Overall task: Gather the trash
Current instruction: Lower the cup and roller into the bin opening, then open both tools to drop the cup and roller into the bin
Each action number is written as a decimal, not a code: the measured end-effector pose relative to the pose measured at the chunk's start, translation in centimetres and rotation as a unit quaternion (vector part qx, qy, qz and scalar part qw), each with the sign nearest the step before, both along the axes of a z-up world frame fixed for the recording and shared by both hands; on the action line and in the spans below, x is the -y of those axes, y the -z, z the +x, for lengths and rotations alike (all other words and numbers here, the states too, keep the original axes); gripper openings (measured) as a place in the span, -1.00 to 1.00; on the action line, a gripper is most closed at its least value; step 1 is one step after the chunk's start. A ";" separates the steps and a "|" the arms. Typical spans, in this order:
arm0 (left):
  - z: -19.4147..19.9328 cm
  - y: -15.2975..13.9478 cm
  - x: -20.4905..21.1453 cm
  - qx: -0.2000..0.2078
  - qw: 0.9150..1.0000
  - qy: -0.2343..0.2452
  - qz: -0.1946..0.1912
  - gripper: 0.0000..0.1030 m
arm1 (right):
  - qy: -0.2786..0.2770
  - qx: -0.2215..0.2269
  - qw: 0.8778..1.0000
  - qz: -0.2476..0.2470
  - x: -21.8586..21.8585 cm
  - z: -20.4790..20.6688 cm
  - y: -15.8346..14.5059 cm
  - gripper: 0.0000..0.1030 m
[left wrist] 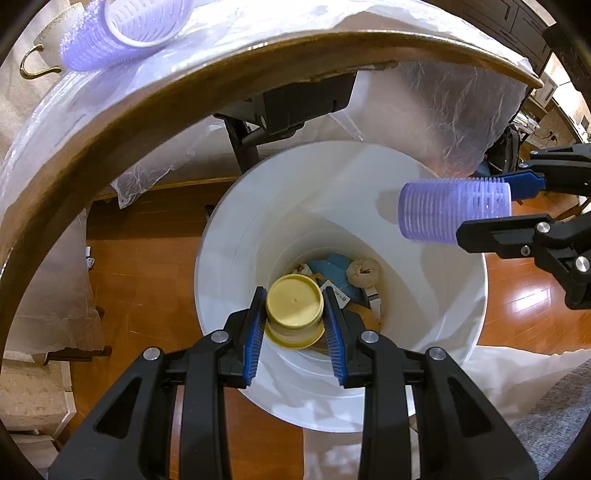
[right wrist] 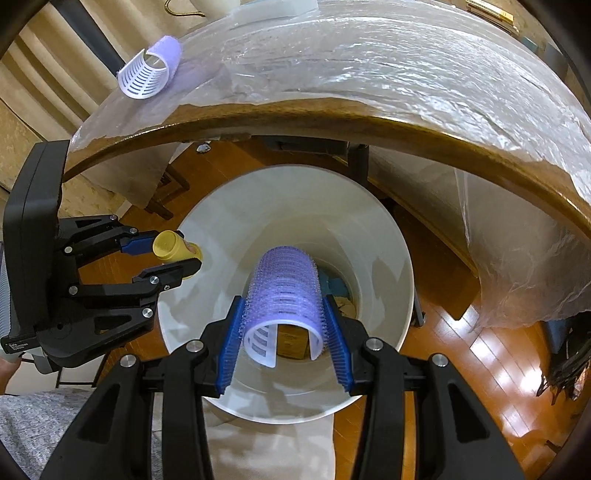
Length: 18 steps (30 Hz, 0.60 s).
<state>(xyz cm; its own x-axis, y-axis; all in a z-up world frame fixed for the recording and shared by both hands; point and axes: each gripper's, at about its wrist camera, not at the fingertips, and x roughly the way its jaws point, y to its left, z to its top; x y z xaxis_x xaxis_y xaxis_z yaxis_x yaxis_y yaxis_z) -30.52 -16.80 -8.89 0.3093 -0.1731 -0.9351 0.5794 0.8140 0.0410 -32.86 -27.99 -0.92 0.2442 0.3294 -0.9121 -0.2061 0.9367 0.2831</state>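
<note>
My left gripper (left wrist: pixel 295 317) is shut on a small yellow cup (left wrist: pixel 294 308), bottom facing the camera, held over the mouth of a white trash bin (left wrist: pixel 229 236). My right gripper (right wrist: pixel 284 328) is shut on a purple hair roller (right wrist: pixel 282 291), also above the bin (right wrist: pixel 388 236). In the left wrist view the right gripper (left wrist: pixel 517 201) and its roller (left wrist: pixel 454 210) hang over the bin's right rim. In the right wrist view the left gripper (right wrist: pixel 173 254) with the yellow cup (right wrist: pixel 173 247) sits at the bin's left rim. Crumpled paper and blue scraps (left wrist: pixel 343 273) lie at the bin's bottom.
A round wooden table (left wrist: pixel 122 118) covered in clear plastic sheet curves above the bin. Another purple roller (left wrist: pixel 125 29) (right wrist: pixel 149 70) lies on it near the edge, beside a cup with a gold handle (left wrist: pixel 40 59). Wooden floor (left wrist: pixel 147 258) surrounds the bin.
</note>
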 end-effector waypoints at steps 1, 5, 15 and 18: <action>0.1 0.2 0.0 0.000 1.000 0.000 0.001 -0.37 | 0.000 -0.001 1.000 0.000 0.1 0.0 0.1 -0.18; 0.1 0.8 0.2 0.001 1.000 0.004 0.007 -0.37 | -0.002 -0.004 1.000 -0.004 0.0 0.0 0.3 -0.18; 0.5 1.1 0.0 0.002 1.000 0.007 0.016 -0.37 | -0.002 -0.009 1.000 -0.012 0.2 0.1 1.4 -0.18; 0.5 1.2 -0.1 0.001 1.000 0.006 0.016 -0.37 | -0.004 -0.010 1.000 -0.014 0.2 0.3 1.5 -0.18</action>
